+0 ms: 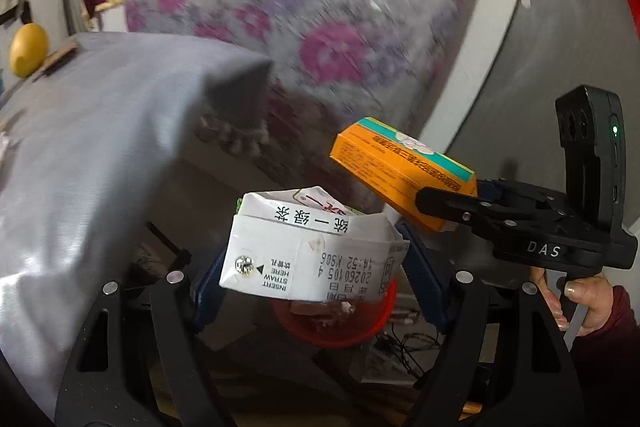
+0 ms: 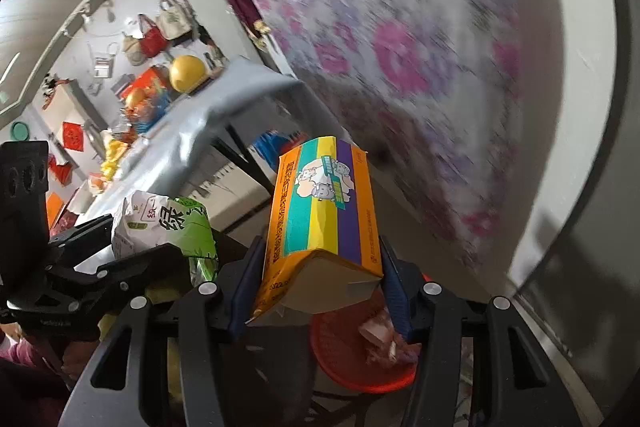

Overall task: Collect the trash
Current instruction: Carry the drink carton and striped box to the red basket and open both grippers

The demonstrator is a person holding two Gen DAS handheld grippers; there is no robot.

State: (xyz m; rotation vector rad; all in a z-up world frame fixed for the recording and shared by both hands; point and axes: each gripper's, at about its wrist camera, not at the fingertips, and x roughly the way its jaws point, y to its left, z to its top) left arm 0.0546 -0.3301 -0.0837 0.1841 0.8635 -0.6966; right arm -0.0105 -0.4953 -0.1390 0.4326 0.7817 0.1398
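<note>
Left gripper [image 1: 316,267], nearest the lens, clamps a crushed white-and-green carton [image 1: 312,251] between its blue pads [image 1: 420,279]; the carton sits crosswise, its printed straw-hole face toward the camera. Right gripper [image 2: 316,283] likewise grips an orange box [image 2: 320,211] by its lower end, the box standing up and away from the jaws. In the left view this box [image 1: 400,171] appears just beside and above the carton, apart from it, with the person's hand [image 1: 584,307] on the right gripper's handle. A red bin [image 1: 332,323] lies directly below both loads; it already holds some scraps [image 2: 380,335]. A grey-draped table [image 1: 100,147] with a yellow ball [image 1: 28,51] stands to the left.

Step in hand, as judged: transport, both pieces carried over the bin and not yet dropped. The next move calls for centring each piece above the rim [image 2: 360,383], then opening the jaws; the bin mouth looks narrow for two pieces together, so one release after the other seems safer.
</note>
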